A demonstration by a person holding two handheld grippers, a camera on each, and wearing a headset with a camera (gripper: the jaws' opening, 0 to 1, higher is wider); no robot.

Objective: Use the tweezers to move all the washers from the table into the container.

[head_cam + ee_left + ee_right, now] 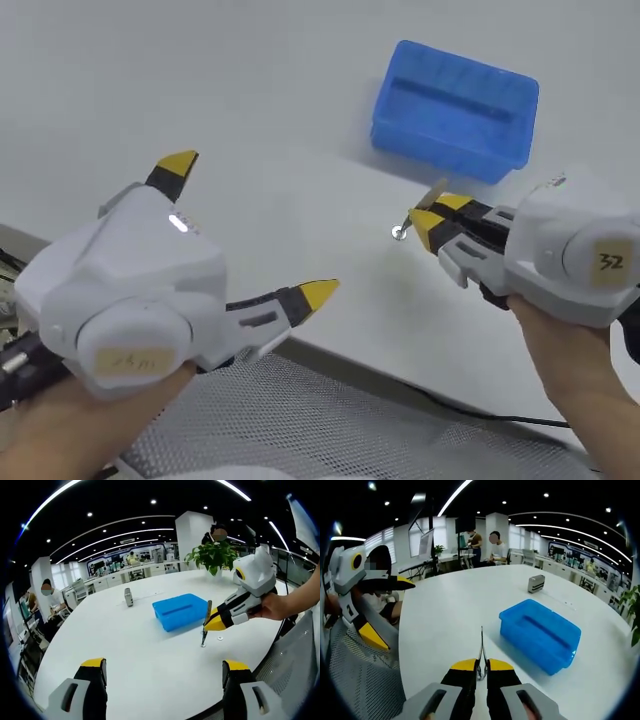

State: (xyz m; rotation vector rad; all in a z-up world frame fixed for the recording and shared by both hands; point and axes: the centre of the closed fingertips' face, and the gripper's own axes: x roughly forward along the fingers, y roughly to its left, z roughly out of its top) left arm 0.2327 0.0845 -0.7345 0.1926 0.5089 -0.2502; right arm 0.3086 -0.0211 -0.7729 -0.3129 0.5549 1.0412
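Pinching slim metal tweezers [424, 205], the right gripper [432, 215] seems mid-pick on a small silver washer [399, 233] near the front edge of the white worktop [300, 200], left gripper [250, 228] spread; next, carry it to the blue plastic container [440, 145].

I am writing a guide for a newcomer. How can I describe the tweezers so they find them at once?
Find the blue container on the white table. Near it the right gripper is shut on the tweezers, a thin metal strip pointing down at a washer; nothing else there is so slim.
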